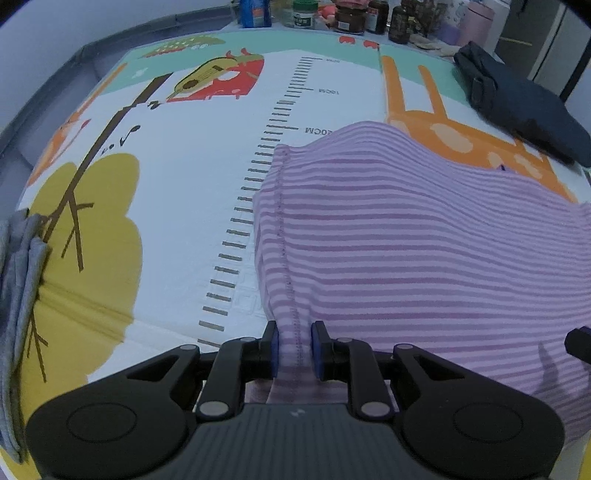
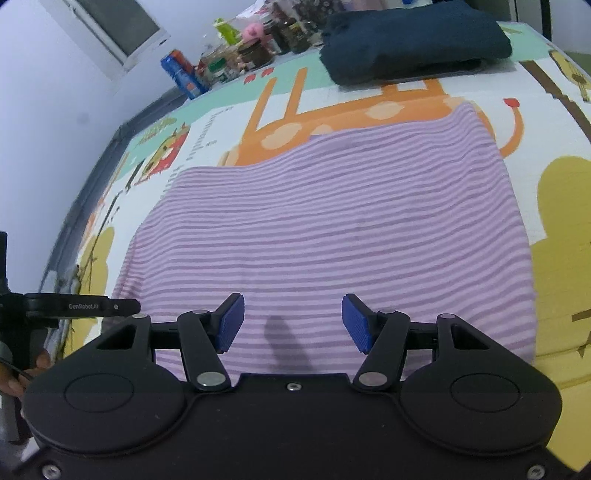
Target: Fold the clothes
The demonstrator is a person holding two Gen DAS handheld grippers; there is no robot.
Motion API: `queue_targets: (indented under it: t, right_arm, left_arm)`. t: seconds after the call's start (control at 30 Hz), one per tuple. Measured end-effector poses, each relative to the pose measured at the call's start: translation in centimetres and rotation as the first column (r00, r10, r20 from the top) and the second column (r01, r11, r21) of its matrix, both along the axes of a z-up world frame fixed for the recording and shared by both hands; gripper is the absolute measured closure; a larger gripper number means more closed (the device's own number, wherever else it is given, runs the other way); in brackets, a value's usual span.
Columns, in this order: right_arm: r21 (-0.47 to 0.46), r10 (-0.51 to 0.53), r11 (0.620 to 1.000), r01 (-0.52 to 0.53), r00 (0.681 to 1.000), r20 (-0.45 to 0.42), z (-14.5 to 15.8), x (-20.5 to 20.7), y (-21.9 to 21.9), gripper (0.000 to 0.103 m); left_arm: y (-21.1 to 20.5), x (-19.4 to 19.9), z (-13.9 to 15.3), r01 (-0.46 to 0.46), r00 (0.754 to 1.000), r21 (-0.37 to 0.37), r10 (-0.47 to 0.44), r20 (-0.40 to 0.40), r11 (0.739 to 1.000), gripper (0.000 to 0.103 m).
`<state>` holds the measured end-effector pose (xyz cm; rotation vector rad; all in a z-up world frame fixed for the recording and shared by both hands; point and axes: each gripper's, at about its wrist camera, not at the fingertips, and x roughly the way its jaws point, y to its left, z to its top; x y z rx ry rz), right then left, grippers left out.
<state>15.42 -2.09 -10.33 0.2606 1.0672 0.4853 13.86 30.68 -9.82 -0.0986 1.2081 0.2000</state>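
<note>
- Pinching a stitched edge of the purple striped garment (image 1: 424, 236), the left gripper (image 1: 294, 349) has its blue pads pressed on the cloth.
- Right gripper (image 2: 293, 322) hovers with jaws wide, nothing between them, over that garment spread on the cartoon play mat (image 2: 554, 192).
- Folded dark navy garment (image 2: 413, 37) lies beyond, apart.
- Grey cloth (image 1: 16, 295) at the mat's left edge.
- Jars and bottles (image 1: 347, 14) line the far side.

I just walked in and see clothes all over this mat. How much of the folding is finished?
Looks done: a dark blue garment lies folded at the far end of the mat. In hand: the left gripper pinches the stitched edge of the striped purple garment, which is spread mostly flat; the right gripper hangs open above it, holding nothing. Left: folding the purple one, and perhaps the grey garment at the mat's edge.
</note>
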Motion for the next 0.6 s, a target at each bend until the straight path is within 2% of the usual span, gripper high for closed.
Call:
queue_targets:
  t: [0.37, 0.6]
  right_arm:
    - [-0.180, -0.107, 0.978, 0.108, 0.994, 0.014, 2.4, -2.4, 2.6, 0.044]
    - [-0.200, -0.181, 0.963, 0.180, 0.983, 0.013, 3.0, -3.4, 5.9, 0.044]
  left_arm:
    - [2.0, 0.3, -0.1, 0.089, 0.996, -0.051, -0.089, -0.005, 0.995, 0.082]
    - [4.8, 0.6, 0.0, 0.167, 0.986, -0.039, -0.167, -0.003, 0.985, 0.079]
